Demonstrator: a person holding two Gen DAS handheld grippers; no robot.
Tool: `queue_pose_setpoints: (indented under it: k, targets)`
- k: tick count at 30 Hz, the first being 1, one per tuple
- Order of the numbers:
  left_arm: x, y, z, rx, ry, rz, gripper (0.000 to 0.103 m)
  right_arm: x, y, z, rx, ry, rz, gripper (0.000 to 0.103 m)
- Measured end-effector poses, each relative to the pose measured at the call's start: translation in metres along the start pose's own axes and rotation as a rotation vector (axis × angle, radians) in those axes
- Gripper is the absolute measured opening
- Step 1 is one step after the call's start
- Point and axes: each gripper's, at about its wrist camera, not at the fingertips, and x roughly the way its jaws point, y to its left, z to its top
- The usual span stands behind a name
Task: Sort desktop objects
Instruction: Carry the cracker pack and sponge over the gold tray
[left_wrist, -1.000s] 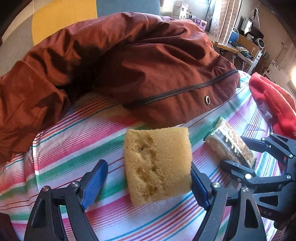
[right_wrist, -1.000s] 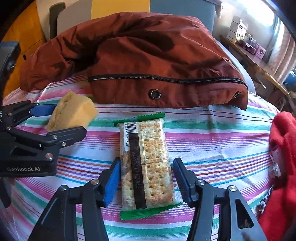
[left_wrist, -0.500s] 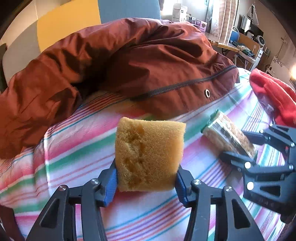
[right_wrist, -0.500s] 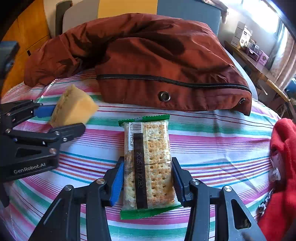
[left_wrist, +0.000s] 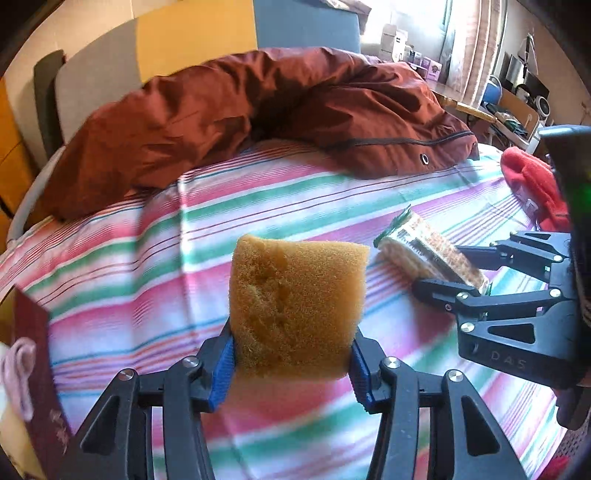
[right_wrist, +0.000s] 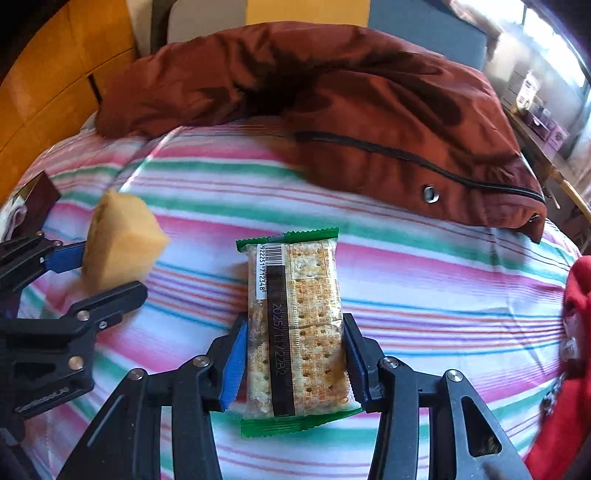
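Two tools are working over a table covered by a striped cloth (left_wrist: 280, 192), each one clenched on an item. Largest on the surface, a rust-brown jacket (left_wrist: 295, 107) is lying bunched along the far edge, its dark zipper and a metal eyelet facing the cameras. A red garment (right_wrist: 569, 369) is lying at the right edge of the cloth, only partly in view. At the left edge a dark red card or box (left_wrist: 37, 387) is standing beside something pale pink; what it is cannot be told.

The left tool (left_wrist: 291, 369) is gripping a yellow sponge (left_wrist: 295, 306) by its lower end, blue pads pressing into both sides so that the foam is bulging slightly; the sponge is standing upright between the fingers, and it appears raised off the cloth. The right tool (right_wrist: 295, 358) is gripping a cracker packet (right_wrist: 295, 325) across its width, pads pressing on both long edges. The packet, clear with green crimped ends and a barcode strip, is pointing away from the camera, its near end hanging past the pads. In the left wrist view it is showing to the right of the sponge, well apart from it.
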Motion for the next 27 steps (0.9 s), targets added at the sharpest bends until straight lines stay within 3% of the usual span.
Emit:
queue_pose_setpoints:
  k: [11,27]
  targets:
    - [-0.033,0.014,-0.036,-0.020,-0.006,-0.013,0.053,-0.019,0.046,-0.039,-0.011,0.056,0.024,0.048]
    - [-0.094,0.021,-0.071,-0.023,-0.109,-0.027,0.053,-0.044,0.091,-0.077,-0.053,0.107,0.032,0.048]
